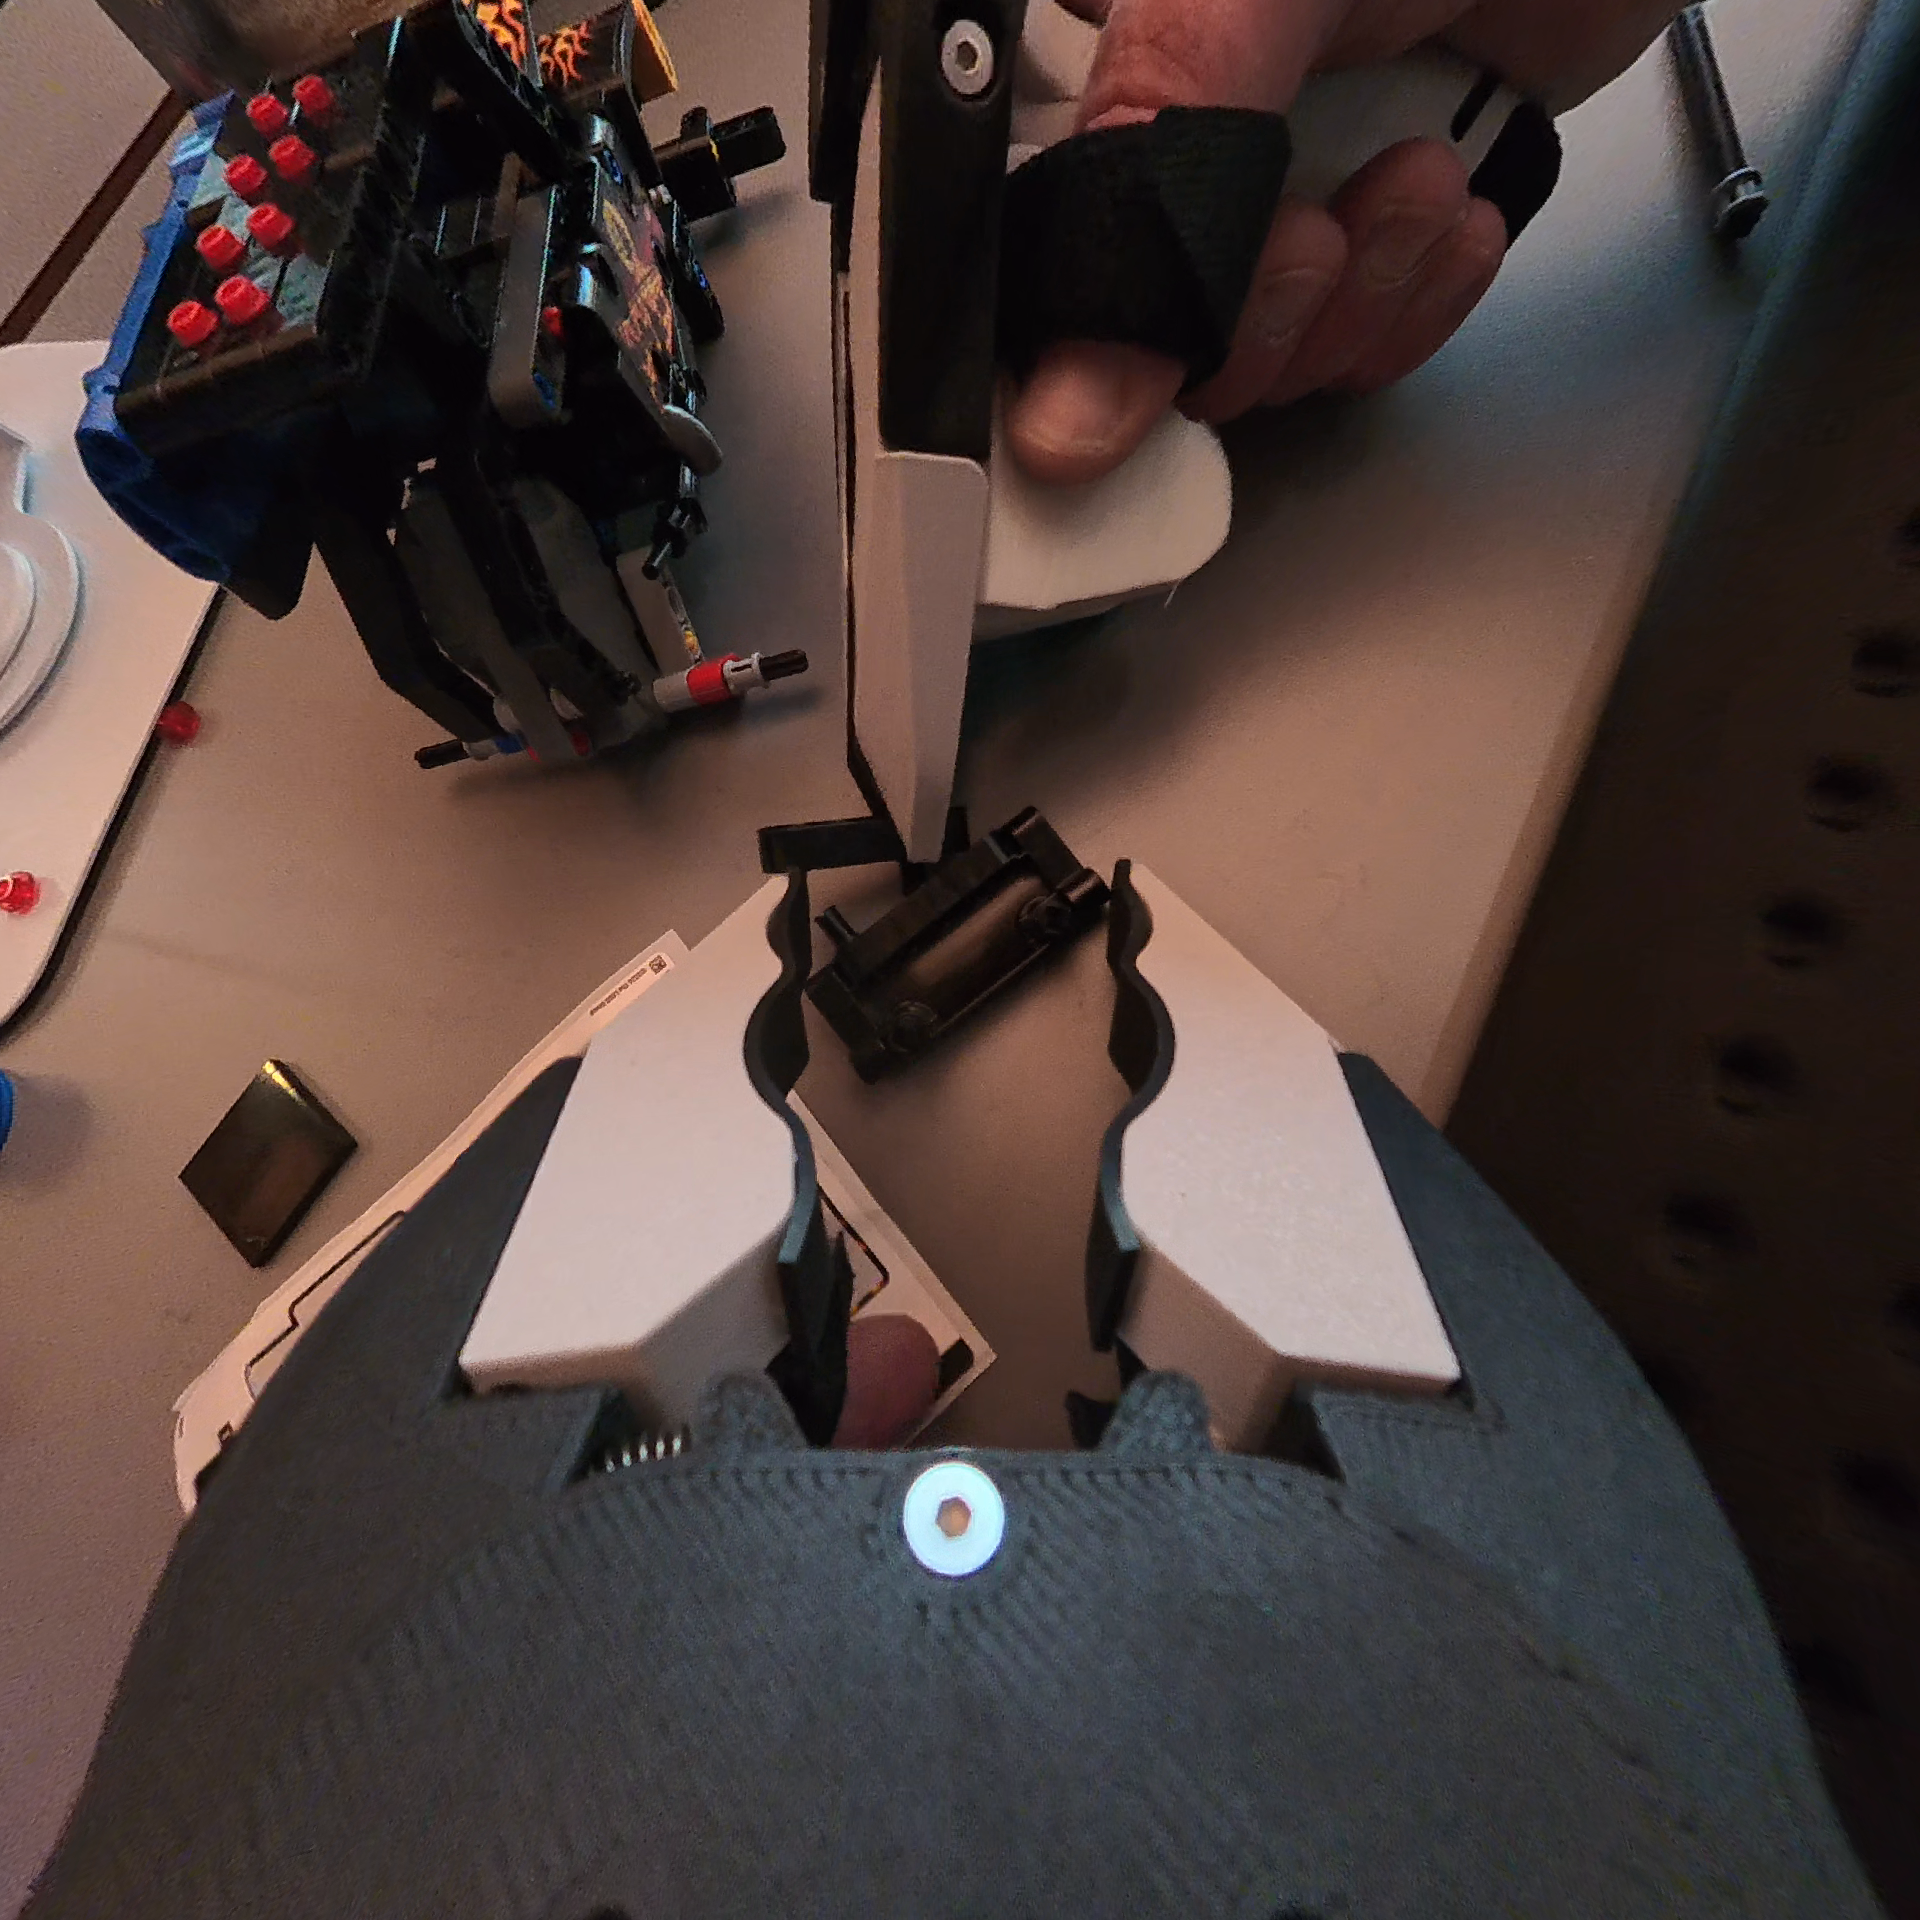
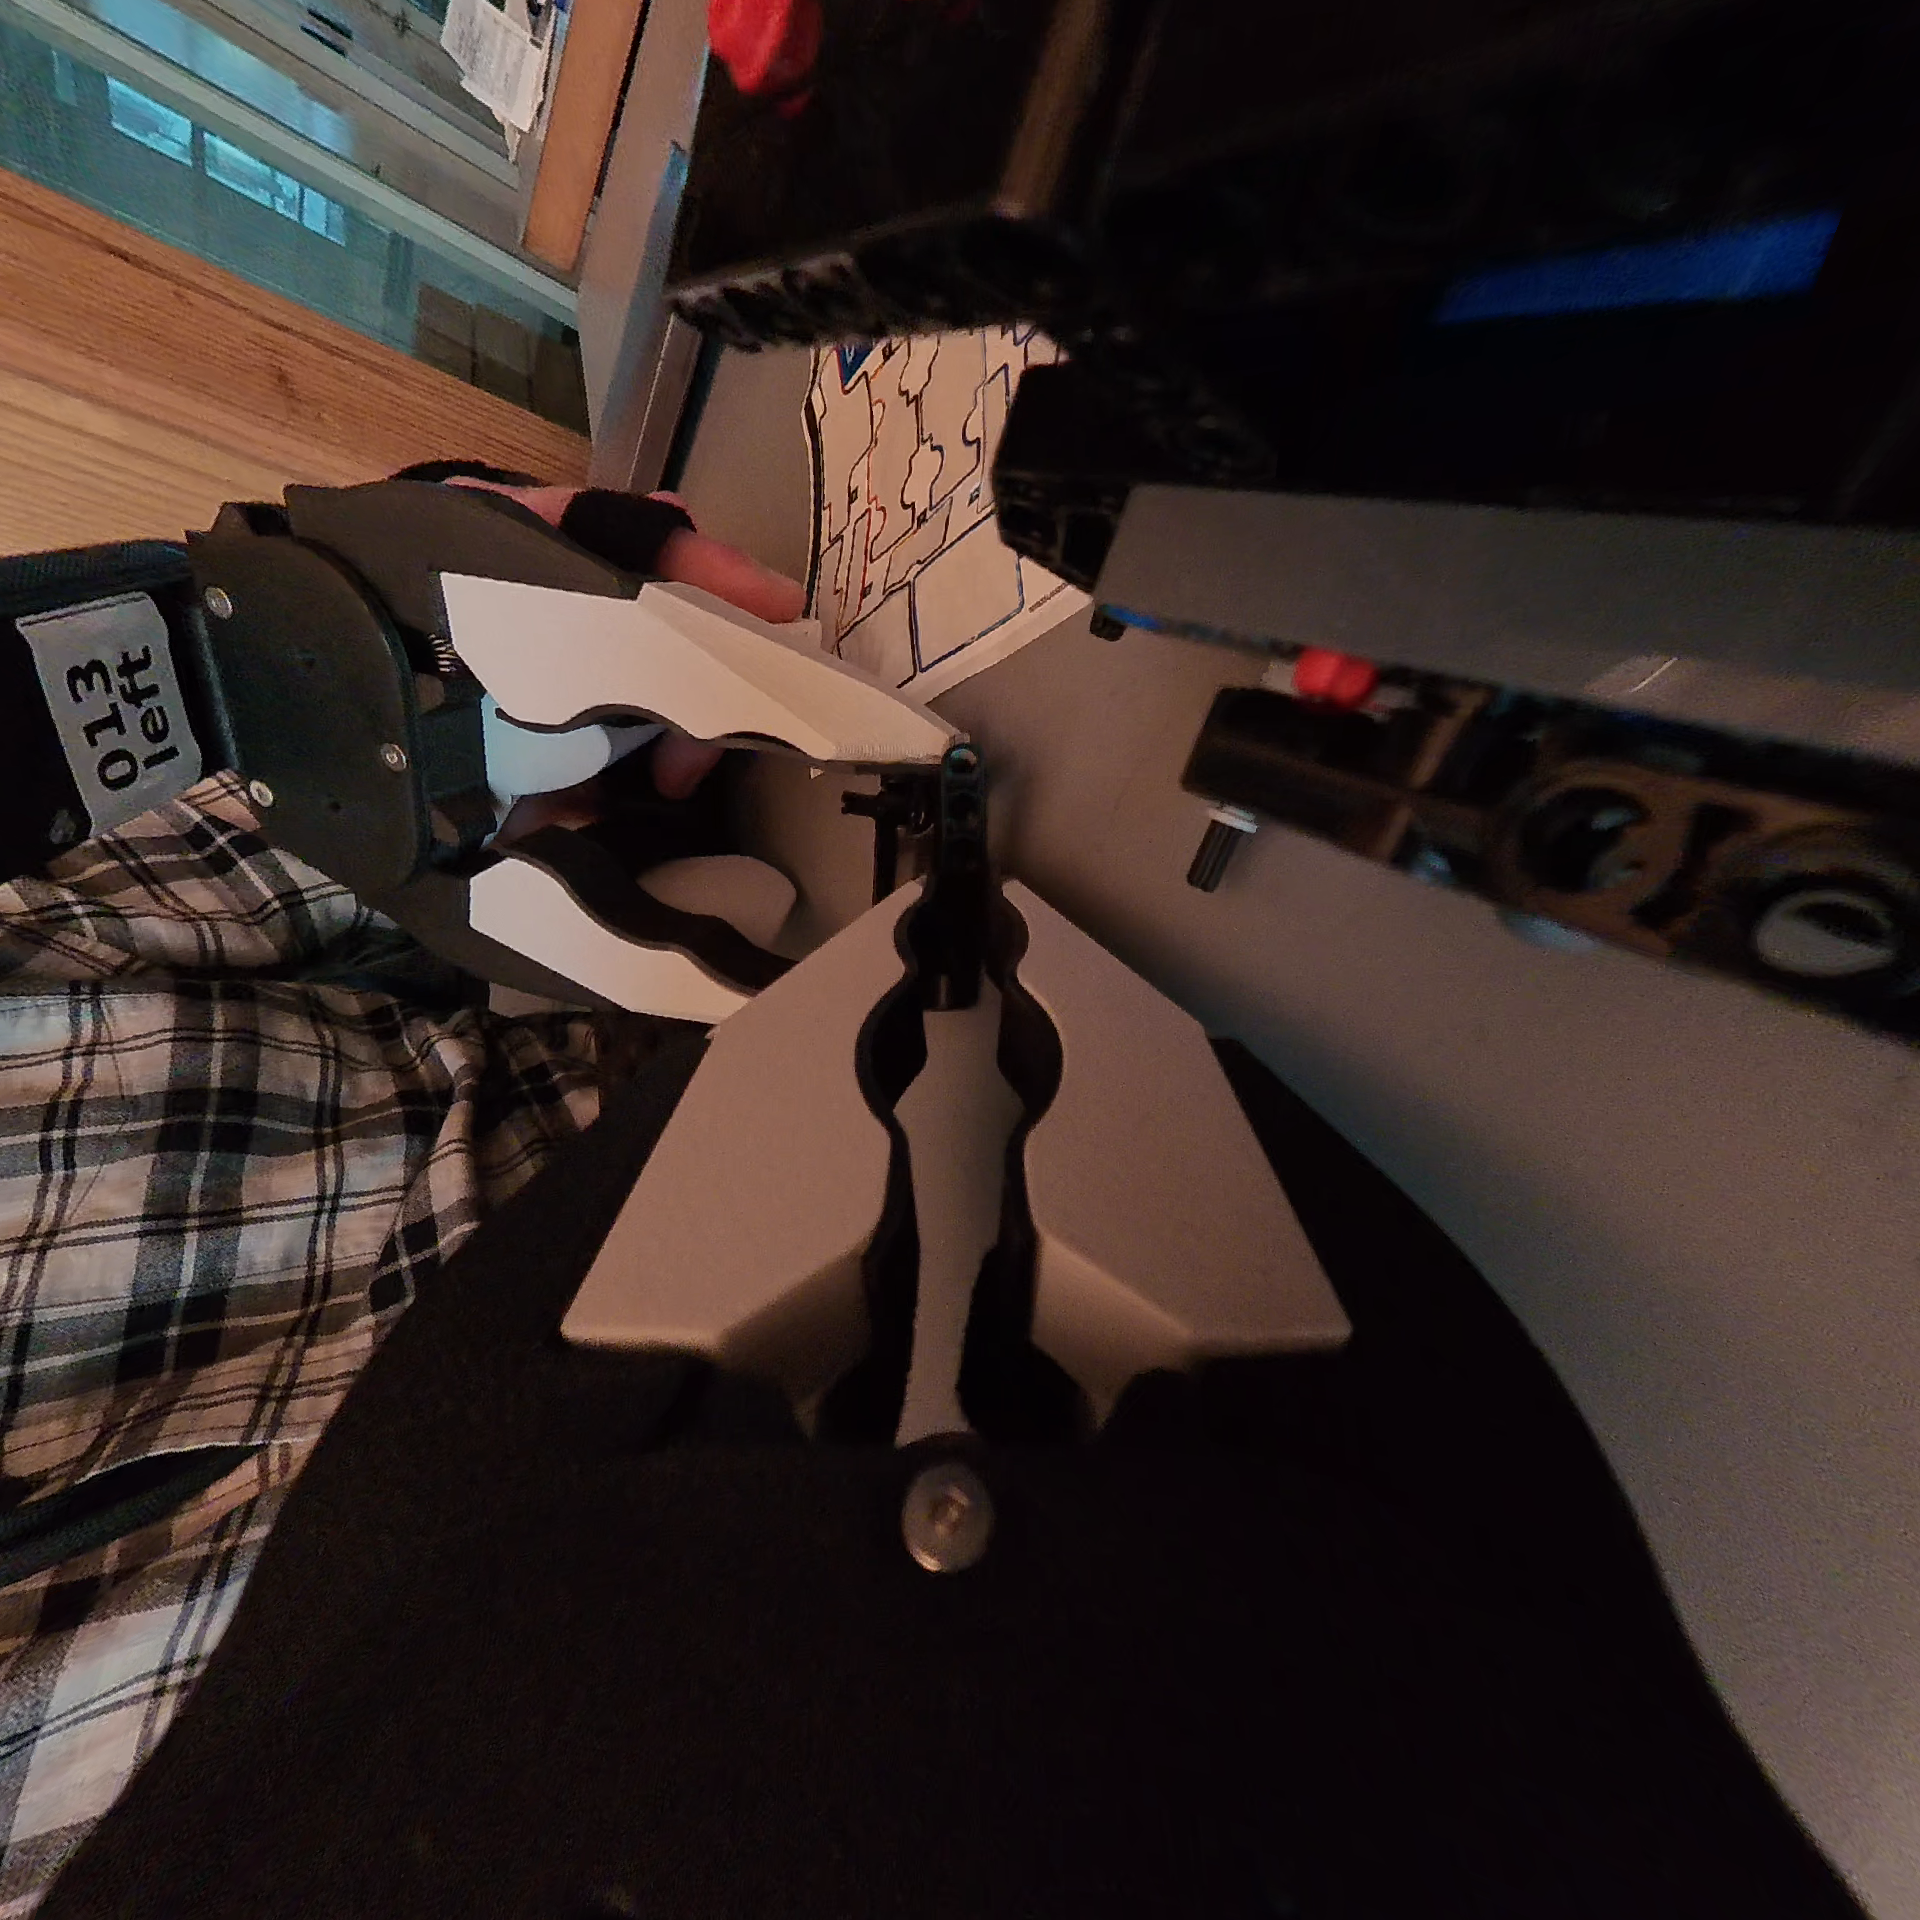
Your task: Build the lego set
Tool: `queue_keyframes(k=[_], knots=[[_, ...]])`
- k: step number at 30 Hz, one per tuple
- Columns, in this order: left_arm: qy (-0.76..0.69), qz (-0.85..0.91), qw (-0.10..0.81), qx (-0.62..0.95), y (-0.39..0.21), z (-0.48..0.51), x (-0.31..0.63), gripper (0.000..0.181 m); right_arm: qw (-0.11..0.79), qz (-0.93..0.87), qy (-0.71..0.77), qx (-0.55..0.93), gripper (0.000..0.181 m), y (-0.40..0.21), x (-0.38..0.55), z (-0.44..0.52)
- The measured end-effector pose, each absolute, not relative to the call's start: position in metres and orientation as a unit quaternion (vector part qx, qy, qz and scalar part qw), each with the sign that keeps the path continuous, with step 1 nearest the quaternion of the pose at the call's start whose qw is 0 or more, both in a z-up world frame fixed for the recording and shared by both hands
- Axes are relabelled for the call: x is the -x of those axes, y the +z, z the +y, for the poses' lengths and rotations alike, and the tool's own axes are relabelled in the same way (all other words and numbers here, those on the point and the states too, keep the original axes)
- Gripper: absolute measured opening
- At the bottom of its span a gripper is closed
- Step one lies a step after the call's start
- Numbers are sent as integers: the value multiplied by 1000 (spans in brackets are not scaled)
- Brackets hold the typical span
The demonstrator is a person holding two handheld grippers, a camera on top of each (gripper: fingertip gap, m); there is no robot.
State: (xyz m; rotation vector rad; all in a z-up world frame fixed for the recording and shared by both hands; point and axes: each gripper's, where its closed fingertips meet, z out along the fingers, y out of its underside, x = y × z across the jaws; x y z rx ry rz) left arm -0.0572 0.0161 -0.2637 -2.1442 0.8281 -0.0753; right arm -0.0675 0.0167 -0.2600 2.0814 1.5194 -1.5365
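Left wrist view is showing a small black lego sub-assembly (image 1: 951,951) lying on the grey table (image 1: 1299,779), between the tips of the left gripper (image 1: 951,904), whose jaws are standing wide apart and are gripping nothing. The right gripper (image 1: 909,831) is coming down from twelve o'clock with its fingers closed together, and its tips are pinching one end of this piece.

In the right wrist view the right gripper (image 2: 951,935) is holding a thin black beam (image 2: 961,831) of the piece edge-on, and the left gripper (image 2: 831,862) is opening at nine o'clock.

I judge that the step in hand is picking up or turning this sub-assembly so it can join the big black and blue model (image 1: 416,364), which is standing at ten o'clock, well apart. The next move is probably asking the left jaws to close on the free end without pushing the piece away.

The long axis of the piece is running from about seven o'clock to one o'clock, flat on the table.
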Motion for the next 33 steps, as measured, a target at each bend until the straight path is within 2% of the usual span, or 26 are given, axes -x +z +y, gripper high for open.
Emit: queue_keyframes(k=[7, 12, 16, 20, 23, 25, 33], knots=[[-58, 359, 410, 836, -264, 9, 46, 57, 70, 516, -502, -690, 4, -262, 55, 10], [-48, 355, 408, 840, -261, 9, 53, 66, 63, 518, -500, -691, 4, -262, 53, 9], [-70, 308, 364, 876, -263, -4, 63, 78, 60, 519, -500, -691, 5, -262, 53, 9], [-74, 275, 344, 895, -266, -12, 64, 80, 60, 525, -499, -687, 5, -262, 55, 6], [-65, 265, 337, 901, -270, -8, 62, 75, 61, 529, -499, -684, 5, -262, 56, 4], [-62, 269, 336, 900, -269, -7, 61, 59, 59, 528, -501, -684, 5, -261, 56, 5], [-68, 283, 347, 892, -269, -5, 56, 59, 65, 522, -511, -680, 4, -258, 56, 5]])
